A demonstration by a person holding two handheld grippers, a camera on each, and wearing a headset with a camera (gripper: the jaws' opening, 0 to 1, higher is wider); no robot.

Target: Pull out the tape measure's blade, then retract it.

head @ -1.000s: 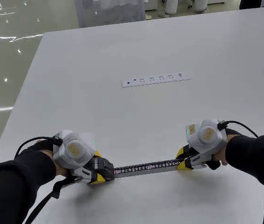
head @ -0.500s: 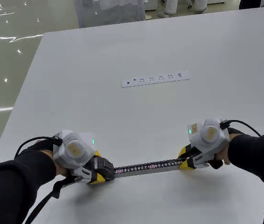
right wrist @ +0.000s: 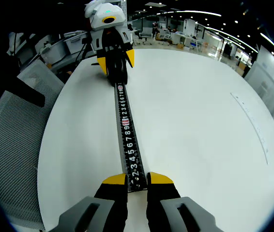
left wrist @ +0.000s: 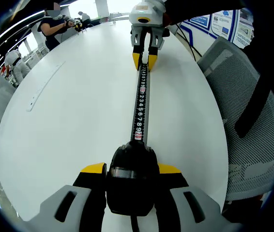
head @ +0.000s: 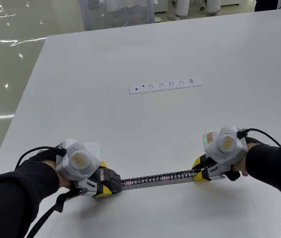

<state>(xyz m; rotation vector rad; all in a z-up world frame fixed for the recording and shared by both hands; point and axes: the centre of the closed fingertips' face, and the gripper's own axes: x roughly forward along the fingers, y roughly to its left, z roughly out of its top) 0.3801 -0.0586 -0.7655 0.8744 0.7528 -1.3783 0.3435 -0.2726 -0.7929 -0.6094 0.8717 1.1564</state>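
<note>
The black tape measure case (head: pixel 108 180) (left wrist: pixel 129 176) lies near the table's front edge, and my left gripper (head: pixel 103 183) (left wrist: pixel 129 169) is shut on it. Its black numbered blade (head: pixel 155 177) (left wrist: pixel 140 108) (right wrist: pixel 126 137) runs out flat over the white table to the right. My right gripper (head: pixel 198 171) (right wrist: pixel 137 180) is shut on the blade's end. From the left gripper view the right gripper (left wrist: pixel 143 62) shows at the far end of the blade; from the right gripper view the left gripper (right wrist: pixel 114 60) holds the case (right wrist: pixel 114 65).
A white power strip (head: pixel 165 85) lies flat at mid-table, well beyond the grippers. The white table (head: pixel 130 124) ends at a left edge over a glossy floor. A grey mesh chair (left wrist: pixel 246 125) (right wrist: pixel 16 130) stands by the near edge. People stand far behind.
My right gripper has drawn a little farther right with the blade's end, so more blade is out. The left gripper and case have stayed put.
</note>
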